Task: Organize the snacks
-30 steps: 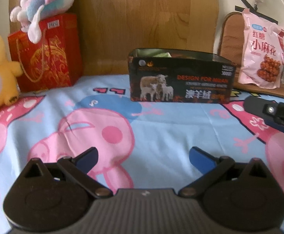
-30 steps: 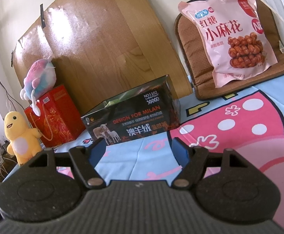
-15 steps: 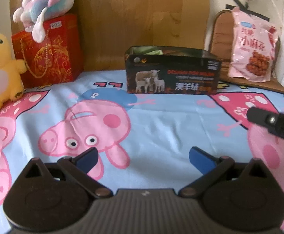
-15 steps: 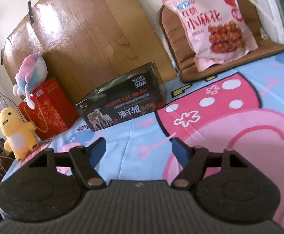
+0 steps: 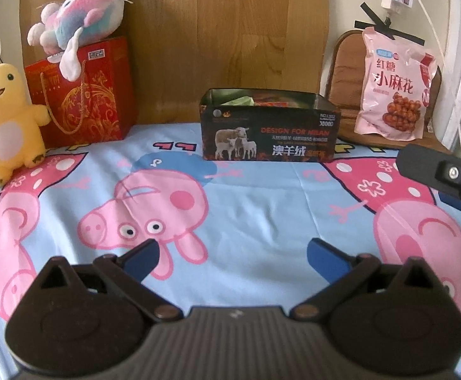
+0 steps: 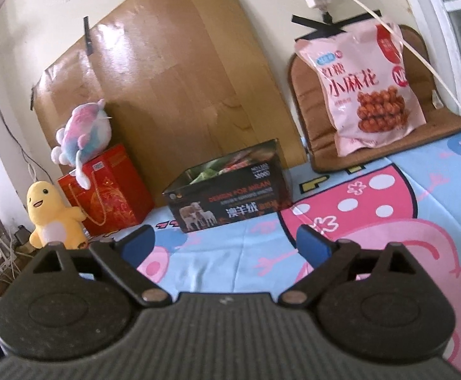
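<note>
A dark open box (image 5: 270, 133) (image 6: 230, 199) printed with sheep stands at the back of the bed; snack packets show inside it. A pink snack bag (image 5: 395, 91) (image 6: 366, 88) leans upright on a brown seat cushion (image 5: 344, 72) (image 6: 309, 95) to its right. My left gripper (image 5: 232, 256) hangs open over the cartoon-pig sheet (image 5: 262, 205), well short of the box, nothing between its blue pads. My right gripper (image 6: 225, 242) has its jaws opening wide, and nothing lies between them. From the left wrist view, one right-gripper finger (image 5: 433, 167) enters at the right edge.
A red gift bag (image 5: 85, 95) (image 6: 110, 190) with a pastel plush (image 5: 81, 22) on top and a yellow plush (image 5: 5, 120) (image 6: 53, 215) stand at the back left. A wooden board (image 5: 214, 31) leans on the wall behind. Cables (image 6: 388, 25) hang at upper right.
Both grippers have pulled back and risen, so the box and snack bag look smaller and farther. The right gripper's jaws have spread wider. Nothing was picked up.
</note>
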